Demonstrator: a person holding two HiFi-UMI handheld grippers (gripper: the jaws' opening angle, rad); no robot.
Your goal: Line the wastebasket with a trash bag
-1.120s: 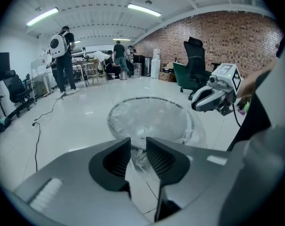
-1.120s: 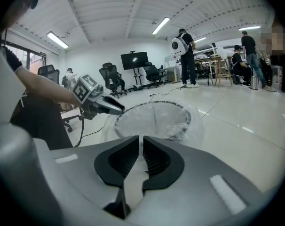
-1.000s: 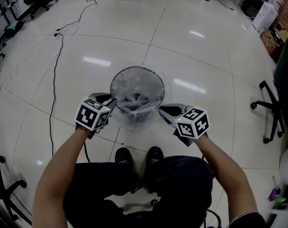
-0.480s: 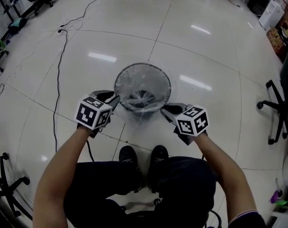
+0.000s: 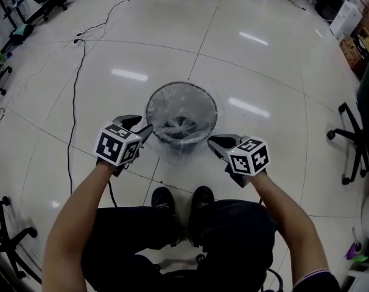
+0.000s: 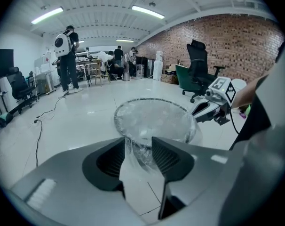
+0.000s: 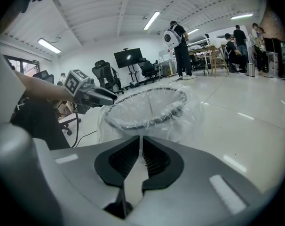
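A round wire wastebasket stands on the white floor with a clear trash bag folded over its rim. My left gripper is at the rim's near left. Its jaws are opening, and the bag's loose film hangs between them without being pinched. At the near right my right gripper has its jaws closed to a thin slit on the bag's hanging skirt. Each gripper view shows the other gripper across the rim: the right one, the left one.
A black cable trails over the floor at the left. Office chairs stand at the right and lower left. The person's shoes are just behind the basket. People and desks are far back.
The right gripper has dipped a little beside the rim. The left gripper stays at the near left of the rim. The basket has not moved.
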